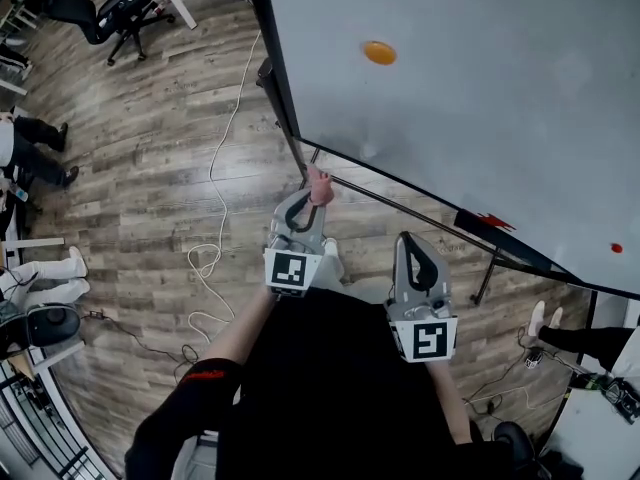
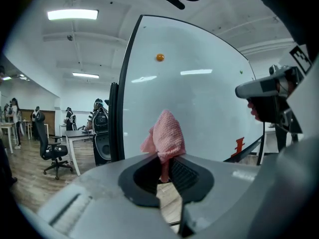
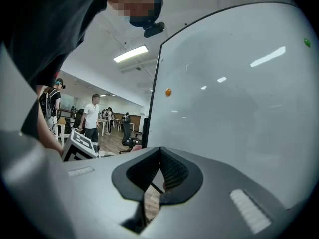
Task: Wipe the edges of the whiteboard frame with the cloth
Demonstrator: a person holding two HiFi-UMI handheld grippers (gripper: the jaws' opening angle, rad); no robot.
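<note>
The whiteboard (image 1: 470, 78) stands tilted across the upper right of the head view, and its black frame (image 1: 275, 68) runs down its left edge to the lower corner. My left gripper (image 1: 312, 196) is shut on a pink cloth (image 1: 319, 184) right by that lower left corner. In the left gripper view the cloth (image 2: 165, 136) sticks up out of the jaws, just right of the frame's upright edge (image 2: 125, 88). My right gripper (image 1: 408, 243) hangs lower and to the right, below the board's bottom edge. Its jaws are shut and hold nothing (image 3: 160, 151).
An orange magnet (image 1: 379, 53) and a small red one (image 1: 616, 248) sit on the board. A metal stand rail (image 1: 400, 204) runs under the bottom edge. A white cable (image 1: 212, 168) lies on the wooden floor, with an office chair (image 1: 120, 10) and people at far left.
</note>
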